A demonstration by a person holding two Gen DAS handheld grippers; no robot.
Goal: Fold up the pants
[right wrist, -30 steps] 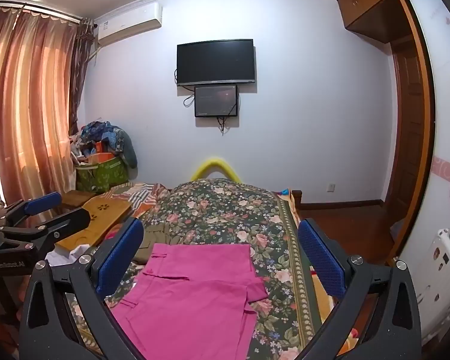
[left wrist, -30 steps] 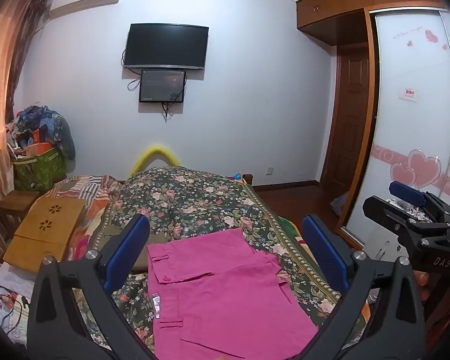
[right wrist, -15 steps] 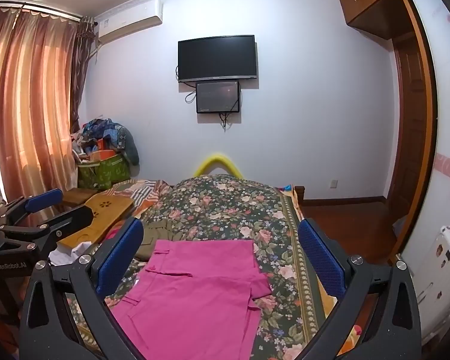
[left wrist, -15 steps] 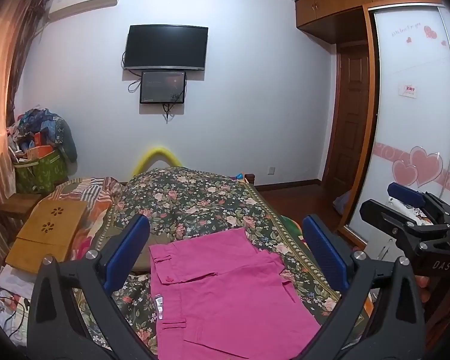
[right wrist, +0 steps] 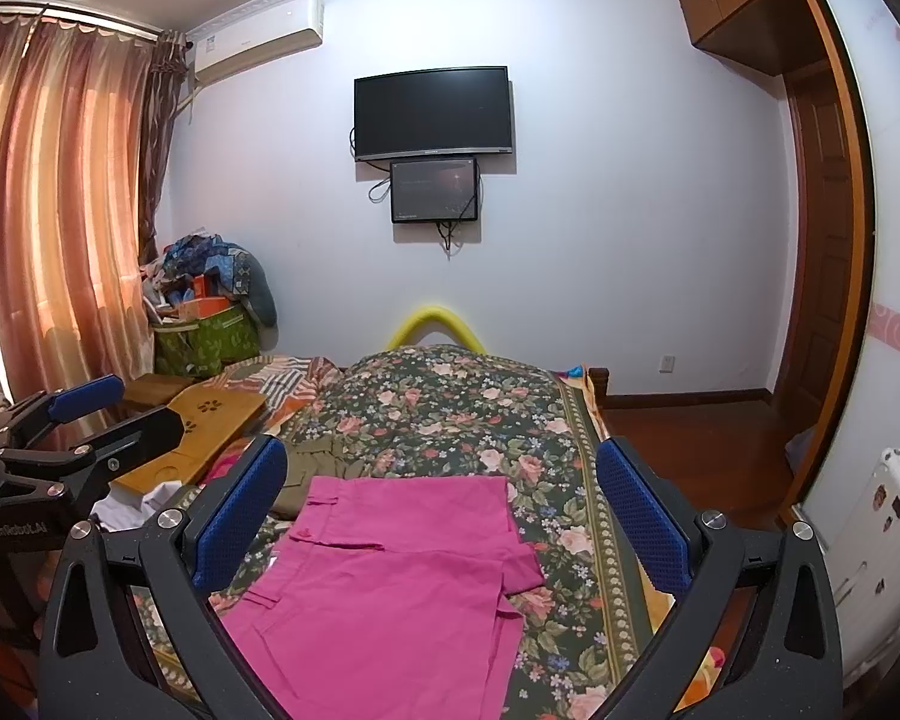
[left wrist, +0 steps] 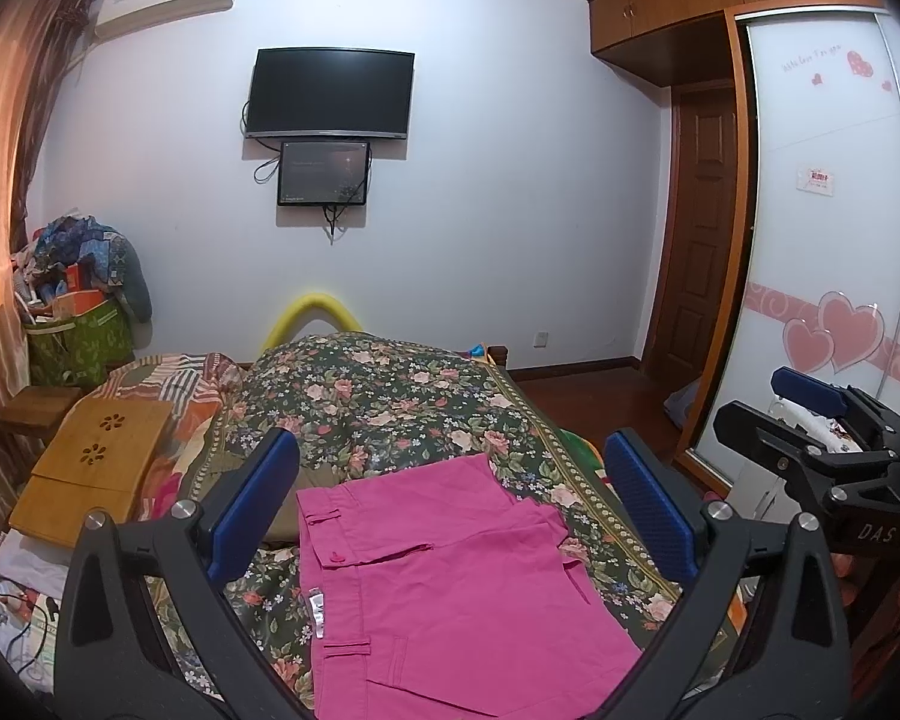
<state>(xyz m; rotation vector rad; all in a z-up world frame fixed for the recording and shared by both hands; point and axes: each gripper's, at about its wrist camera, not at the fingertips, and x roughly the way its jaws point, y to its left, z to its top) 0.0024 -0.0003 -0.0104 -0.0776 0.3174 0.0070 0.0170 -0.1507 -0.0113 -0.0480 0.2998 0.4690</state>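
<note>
Pants (left wrist: 450, 576): pink, flat on the floral bed (left wrist: 390, 396).
Your left gripper (left wrist: 450, 516): jaws wide, holding nothing.
Your right gripper (right wrist: 444, 516): same.

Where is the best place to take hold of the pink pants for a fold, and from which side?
Probably at the waistband: the pants lie flat on the floral bedspread, waistband along their left edge, its far corner clear of other cloth. The open left gripper could come down from that left side and pinch the thick band; the open right gripper could take the leg end.
</note>
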